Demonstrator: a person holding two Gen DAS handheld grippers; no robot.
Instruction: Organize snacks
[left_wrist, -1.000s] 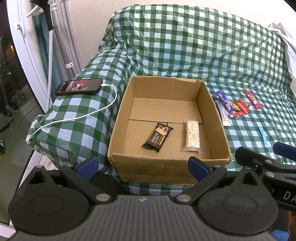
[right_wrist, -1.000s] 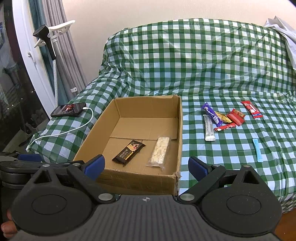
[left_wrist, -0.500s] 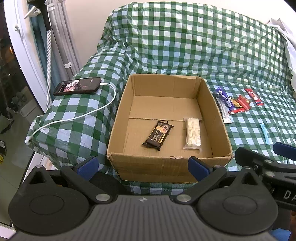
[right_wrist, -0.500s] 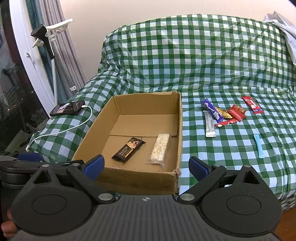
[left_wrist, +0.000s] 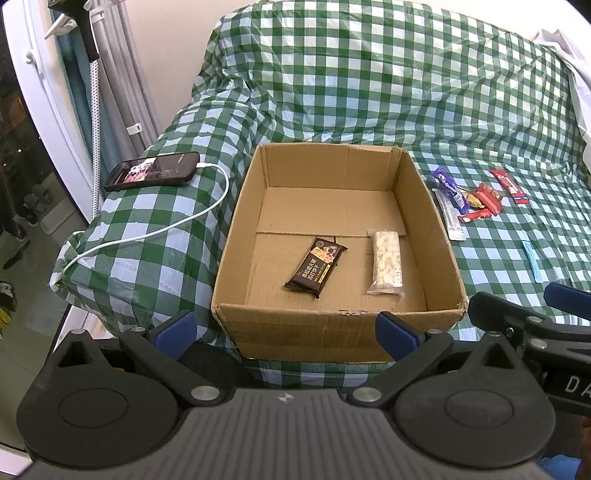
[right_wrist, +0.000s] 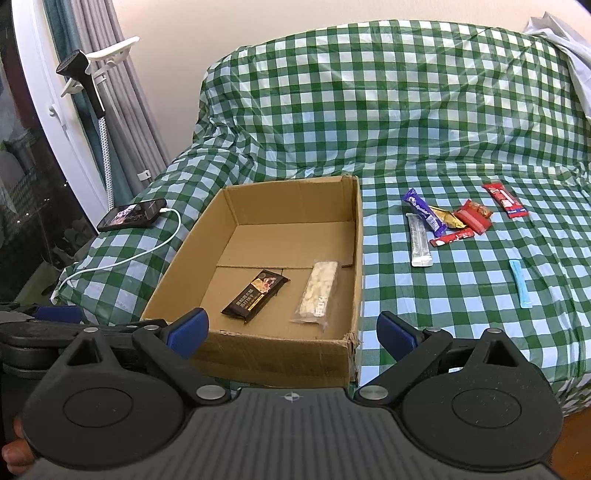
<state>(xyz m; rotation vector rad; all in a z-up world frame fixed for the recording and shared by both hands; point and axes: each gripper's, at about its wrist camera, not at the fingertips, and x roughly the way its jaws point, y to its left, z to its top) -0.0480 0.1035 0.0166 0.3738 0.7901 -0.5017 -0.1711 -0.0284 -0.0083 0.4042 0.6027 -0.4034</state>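
An open cardboard box (left_wrist: 236, 229) (right_wrist: 354, 266) sits on a green checked sofa cover. Inside lie a dark brown snack bar (left_wrist: 316, 267) (right_wrist: 255, 295) and a clear pack of pale nougat (left_wrist: 386, 263) (right_wrist: 318, 292). Right of the box lie several loose snacks: a purple bar (right_wrist: 424, 211), a silver stick (right_wrist: 419, 240), a gold wrapper (right_wrist: 448, 218), red packets (right_wrist: 474, 220) (right_wrist: 505, 200) and a light blue stick (right_wrist: 520, 283). My left gripper (left_wrist: 284, 330) and right gripper (right_wrist: 291, 334) hover in front of the box's near wall, both open and holding nothing.
A black phone (left_wrist: 152, 171) (right_wrist: 132, 215) with a white charging cable (left_wrist: 155, 232) lies on the sofa arm left of the box. A curtain and a stand (right_wrist: 96, 99) rise at the far left. A white cloth (right_wrist: 565, 33) hangs over the sofa back at right.
Both grippers have drifted slightly, so the box and snacks shift a little in each view. Nothing was picked up or released.
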